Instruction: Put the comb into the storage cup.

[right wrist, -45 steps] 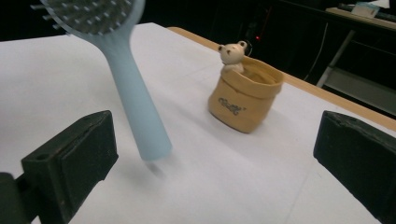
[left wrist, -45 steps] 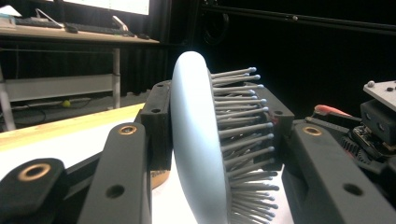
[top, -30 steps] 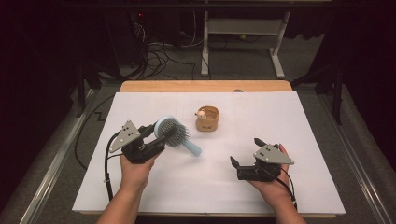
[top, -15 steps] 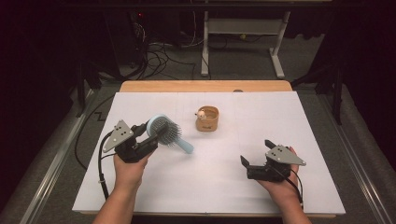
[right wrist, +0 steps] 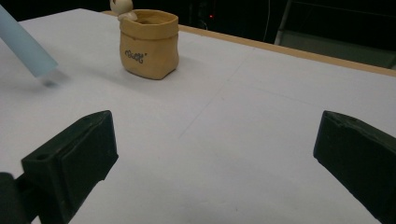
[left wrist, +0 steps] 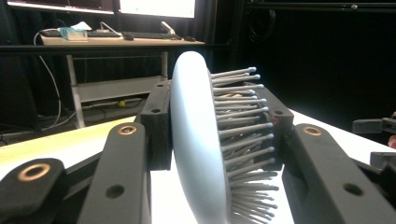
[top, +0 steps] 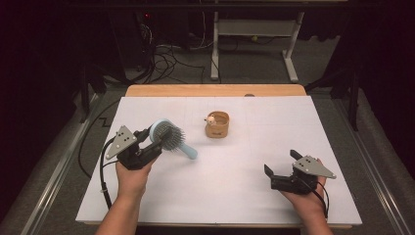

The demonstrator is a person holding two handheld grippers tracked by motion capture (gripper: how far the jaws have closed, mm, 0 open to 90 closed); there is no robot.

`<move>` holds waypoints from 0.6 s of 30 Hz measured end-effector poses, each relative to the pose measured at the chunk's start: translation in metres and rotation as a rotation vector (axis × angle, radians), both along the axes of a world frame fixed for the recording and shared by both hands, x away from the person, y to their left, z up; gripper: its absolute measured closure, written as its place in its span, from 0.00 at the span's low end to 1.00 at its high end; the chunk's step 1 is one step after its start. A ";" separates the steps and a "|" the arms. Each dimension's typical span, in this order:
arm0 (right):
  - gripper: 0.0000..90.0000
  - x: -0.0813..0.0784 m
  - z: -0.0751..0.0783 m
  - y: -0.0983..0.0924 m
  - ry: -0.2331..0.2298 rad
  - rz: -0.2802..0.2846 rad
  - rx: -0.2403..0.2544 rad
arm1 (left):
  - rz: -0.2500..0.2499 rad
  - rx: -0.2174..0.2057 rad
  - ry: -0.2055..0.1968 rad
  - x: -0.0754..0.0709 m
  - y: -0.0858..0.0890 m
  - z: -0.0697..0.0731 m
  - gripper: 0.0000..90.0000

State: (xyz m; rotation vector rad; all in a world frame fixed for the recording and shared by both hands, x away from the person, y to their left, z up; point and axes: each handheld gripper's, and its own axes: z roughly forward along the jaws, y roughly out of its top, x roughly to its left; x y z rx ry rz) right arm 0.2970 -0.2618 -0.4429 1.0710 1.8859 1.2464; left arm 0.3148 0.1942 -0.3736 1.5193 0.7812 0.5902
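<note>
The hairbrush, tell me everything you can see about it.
The hairbrush is pale blue, of smooth plastic by its look, with a round head full of thin grey pins with small ball tips. The left gripper is shut on the head, one black pad on its smooth back and the other among the pins. The brush is held over the white table at its left side, with the straight handle slanting down toward the table's middle. Whether its end touches the surface is unclear.
</note>
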 end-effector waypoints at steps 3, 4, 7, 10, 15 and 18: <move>0.00 -0.001 -0.001 -0.005 0.004 -0.011 0.004 | 0.003 -0.002 -0.001 0.000 0.001 0.000 0.64; 0.00 -0.001 -0.001 -0.007 0.005 -0.013 0.003 | 0.007 -0.002 -0.001 0.000 0.002 0.000 0.64; 0.00 -0.002 -0.001 -0.011 0.003 -0.024 0.005 | 0.006 0.000 -0.003 0.000 0.002 0.000 0.64; 0.00 -0.002 -0.002 -0.014 0.005 -0.033 0.005 | 0.008 0.000 -0.004 0.000 0.003 0.001 0.64; 0.00 -0.003 -0.004 -0.021 0.015 -0.047 0.011 | 0.006 -0.006 -0.004 0.001 0.003 0.001 0.64; 0.00 -0.003 -0.004 -0.023 0.015 -0.051 0.020 | 0.002 -0.007 -0.006 0.000 0.002 0.001 0.64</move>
